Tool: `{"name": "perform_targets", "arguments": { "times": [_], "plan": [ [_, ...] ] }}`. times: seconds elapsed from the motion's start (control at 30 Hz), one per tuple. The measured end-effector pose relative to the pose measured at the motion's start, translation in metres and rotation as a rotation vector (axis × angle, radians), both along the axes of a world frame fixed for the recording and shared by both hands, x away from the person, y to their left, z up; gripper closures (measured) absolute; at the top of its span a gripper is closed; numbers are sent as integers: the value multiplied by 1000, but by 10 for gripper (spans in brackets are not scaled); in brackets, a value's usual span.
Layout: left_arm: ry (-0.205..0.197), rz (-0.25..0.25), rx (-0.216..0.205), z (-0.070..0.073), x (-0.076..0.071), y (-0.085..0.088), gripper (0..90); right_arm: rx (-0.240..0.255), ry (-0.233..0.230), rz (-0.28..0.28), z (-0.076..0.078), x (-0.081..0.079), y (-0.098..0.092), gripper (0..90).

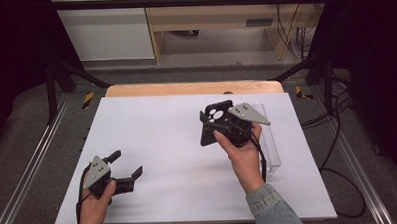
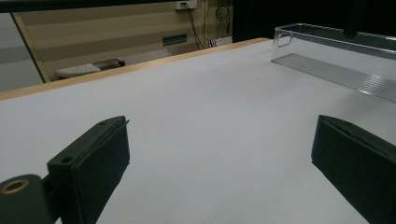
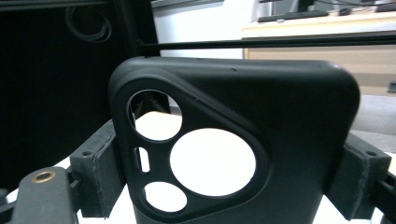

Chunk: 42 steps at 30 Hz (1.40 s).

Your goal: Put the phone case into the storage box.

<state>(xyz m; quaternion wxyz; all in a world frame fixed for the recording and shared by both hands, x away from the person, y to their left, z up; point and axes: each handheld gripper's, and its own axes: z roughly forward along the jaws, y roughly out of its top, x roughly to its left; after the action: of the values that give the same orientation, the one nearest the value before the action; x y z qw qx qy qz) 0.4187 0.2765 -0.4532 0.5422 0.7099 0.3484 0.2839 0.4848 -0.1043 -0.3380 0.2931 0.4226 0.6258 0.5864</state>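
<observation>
Right gripper (image 1: 222,122) clamped on a black phone case (image 3: 243,140), jaws pressing its two long edges, camera cut-outs facing up and back; case held aloft above the right half of the counter (image 1: 152,143), just left of the clear plastic bin (image 1: 270,139). Carrying step, by the look of it: case lifted, not yet set down. Next likely calls for swinging right and lowering into the bin with the case kept level, then releasing. Left gripper (image 1: 124,163) spread wide and empty, low over the near left of the counter. White sheet over a wooden top; beyond, grey floor, black frame rails, a pale wooden cabinet, trailing cables.
</observation>
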Motion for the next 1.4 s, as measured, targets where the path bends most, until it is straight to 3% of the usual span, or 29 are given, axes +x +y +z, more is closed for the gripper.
{"name": "perform_targets", "arguments": {
  "times": [0.23, 0.3, 0.4, 0.9, 1.4],
  "plan": [
    [1, -1, -2, 0, -1, 0, 44, -20, -18, -65, 15, 17, -17, 146],
    [-2, -5, 1, 0, -1, -1, 44, -43, -26, -87, 17, 21, -21, 145],
    [4, -6, 8, -1, 0, -2, 44, -38, -21, -117, 16, 27, -27, 146],
    [15, 2, 2, -2, 1, 2, 44, -90, 22, -277, -1, 69, -57, 144],
    [16, -5, 5, -2, 1, 1, 44, -112, 54, -331, -13, 83, -73, 145]
  ]
}}
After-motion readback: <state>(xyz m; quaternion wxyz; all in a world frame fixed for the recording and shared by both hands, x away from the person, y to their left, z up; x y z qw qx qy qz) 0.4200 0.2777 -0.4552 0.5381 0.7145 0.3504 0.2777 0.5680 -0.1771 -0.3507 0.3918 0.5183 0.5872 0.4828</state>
